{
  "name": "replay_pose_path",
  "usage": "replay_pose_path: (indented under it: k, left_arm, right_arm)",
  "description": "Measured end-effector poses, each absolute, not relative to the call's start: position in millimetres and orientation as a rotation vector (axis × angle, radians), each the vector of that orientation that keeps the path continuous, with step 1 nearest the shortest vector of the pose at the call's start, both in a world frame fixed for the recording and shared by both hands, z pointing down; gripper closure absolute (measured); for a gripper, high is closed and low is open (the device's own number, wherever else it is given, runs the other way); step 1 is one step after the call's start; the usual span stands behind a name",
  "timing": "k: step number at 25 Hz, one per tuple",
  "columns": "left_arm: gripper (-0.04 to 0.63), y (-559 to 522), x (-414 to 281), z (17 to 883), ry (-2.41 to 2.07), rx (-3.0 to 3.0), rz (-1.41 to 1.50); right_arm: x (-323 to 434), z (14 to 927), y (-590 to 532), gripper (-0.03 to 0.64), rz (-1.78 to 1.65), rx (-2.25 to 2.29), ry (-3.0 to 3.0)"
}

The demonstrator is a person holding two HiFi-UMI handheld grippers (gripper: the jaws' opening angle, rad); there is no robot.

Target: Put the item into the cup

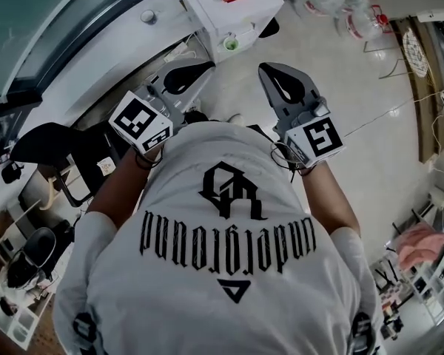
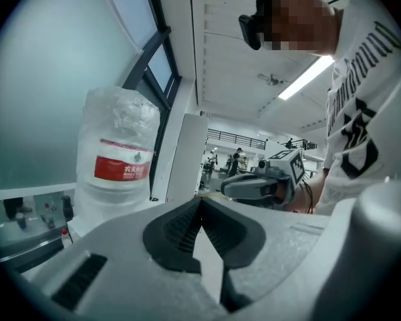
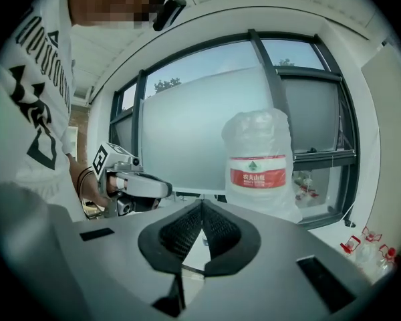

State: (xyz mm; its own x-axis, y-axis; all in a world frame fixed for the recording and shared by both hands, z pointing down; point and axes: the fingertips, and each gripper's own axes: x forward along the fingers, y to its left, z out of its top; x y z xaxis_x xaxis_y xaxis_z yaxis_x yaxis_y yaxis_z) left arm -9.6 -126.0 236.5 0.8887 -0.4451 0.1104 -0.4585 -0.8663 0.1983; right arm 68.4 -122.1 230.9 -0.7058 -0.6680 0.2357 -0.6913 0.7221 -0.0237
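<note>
Red 农夫山泉 label [image 3: 256, 172] past right gripper [image 3: 201, 203]

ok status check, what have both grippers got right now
Left gripper shut, empty. Right gripper shut, empty. Task things not in view. Wrapped water bottle ahead, clear of both.

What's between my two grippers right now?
Nothing but pale floor, seen in the head view between the left gripper and the right gripper. Both are shut and empty.
</note>
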Motion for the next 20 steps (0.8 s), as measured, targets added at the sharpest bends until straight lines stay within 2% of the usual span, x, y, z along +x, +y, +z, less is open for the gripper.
replay_pose_path:
  k: [11,20]
  left_arm:
    - [0.581,-110,-9,194,-0.733,2.854,0.031]
    - [0.581,-84,3,185,-0.811,2.843,0.049]
  right_arm:
    - [99,201,-101,0.603,0.168,1.167,-2.73]
    - [103,200,-80,0.603,0.187,1.063,-2.775]
